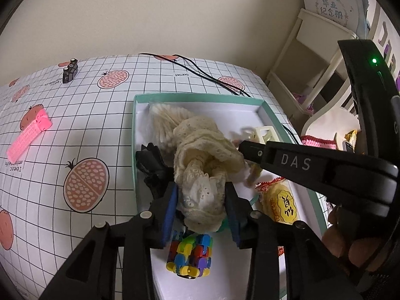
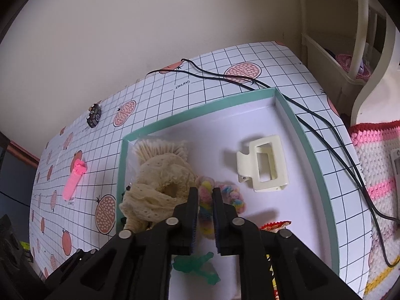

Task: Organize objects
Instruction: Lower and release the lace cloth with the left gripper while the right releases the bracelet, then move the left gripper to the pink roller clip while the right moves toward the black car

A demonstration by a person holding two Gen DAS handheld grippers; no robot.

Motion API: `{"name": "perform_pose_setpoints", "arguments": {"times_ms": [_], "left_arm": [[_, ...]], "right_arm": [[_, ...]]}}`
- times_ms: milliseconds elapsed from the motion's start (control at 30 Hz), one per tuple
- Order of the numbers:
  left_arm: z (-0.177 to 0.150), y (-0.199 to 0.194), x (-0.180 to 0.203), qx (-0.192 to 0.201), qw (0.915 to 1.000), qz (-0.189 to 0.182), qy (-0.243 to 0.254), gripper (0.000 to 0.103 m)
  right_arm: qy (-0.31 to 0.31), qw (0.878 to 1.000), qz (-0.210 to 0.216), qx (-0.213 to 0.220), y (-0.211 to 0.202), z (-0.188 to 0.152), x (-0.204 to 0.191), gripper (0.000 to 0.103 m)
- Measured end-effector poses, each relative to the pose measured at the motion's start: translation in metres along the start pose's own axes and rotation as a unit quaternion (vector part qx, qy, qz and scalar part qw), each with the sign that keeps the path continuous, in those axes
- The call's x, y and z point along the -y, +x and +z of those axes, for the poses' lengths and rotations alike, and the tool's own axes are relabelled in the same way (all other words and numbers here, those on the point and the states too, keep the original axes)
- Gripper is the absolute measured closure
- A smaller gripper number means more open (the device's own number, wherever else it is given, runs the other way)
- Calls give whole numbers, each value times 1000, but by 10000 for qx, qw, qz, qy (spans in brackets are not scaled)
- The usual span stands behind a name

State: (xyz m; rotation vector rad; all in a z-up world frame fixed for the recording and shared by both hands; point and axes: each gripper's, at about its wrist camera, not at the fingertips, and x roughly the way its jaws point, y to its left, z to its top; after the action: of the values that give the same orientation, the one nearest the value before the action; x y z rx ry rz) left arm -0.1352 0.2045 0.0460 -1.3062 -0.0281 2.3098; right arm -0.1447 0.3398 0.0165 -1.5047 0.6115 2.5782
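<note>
- Left claw (image 1: 201, 200), lower centre of the left wrist view: clamped on a cream lace cloth (image 1: 200, 150). The fabric bunches between the blue pads, and the rest trails up over the tray floor.
- Right claw (image 2: 205, 215), lower centre of the right wrist view: jaws nearly together around a pastel fuzzy hair tie (image 2: 225, 197). It looks pinched, judged a grip and not just a hover.
- Teal-rimmed tray (image 2: 312, 140) sits on the grid-print table (image 1: 75, 125) and serves as the collection spot, since most items are already inside it.
- Inside the tray: cream hair claw clip (image 2: 262, 165) at centre right, green plastic piece (image 2: 197, 265) at the bottom under the right claw, multicolour block toy (image 1: 190, 257) at bottom centre of the left view, yellow snack packet (image 1: 280, 202) to its right, black crumpled item (image 1: 152, 167) against the tray's left wall.
- Still out on the table: pink comb-like clip (image 1: 30, 135) at far left, small toy camera (image 1: 70, 71) at upper left. Likely left to gather.
- Black cables (image 2: 325, 125) run along the tray's right rim, a possible snag risk.
- Both claws work close together over the cloth. My guess is the cloth is being held or lifted so the hair tie can be separated from it.
</note>
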Motion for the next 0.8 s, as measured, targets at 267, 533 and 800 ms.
{"name": "perform_pose_setpoints", "arguments": {"times_ms": [267, 533, 800], "left_arm": [[3, -5, -4, 28, 10000, -4, -32, 62], [12, -20, -14, 229, 9993, -145, -257, 56], [20, -33, -36, 417, 9972, -8, -622, 55]], "right_arm": [[-120, 9999, -95, -8, -5, 2, -6, 71], [-162, 9998, -120, 93, -20, 8, -13, 68], [-207, 9996, -115, 158, -26, 9, -20, 68]]}}
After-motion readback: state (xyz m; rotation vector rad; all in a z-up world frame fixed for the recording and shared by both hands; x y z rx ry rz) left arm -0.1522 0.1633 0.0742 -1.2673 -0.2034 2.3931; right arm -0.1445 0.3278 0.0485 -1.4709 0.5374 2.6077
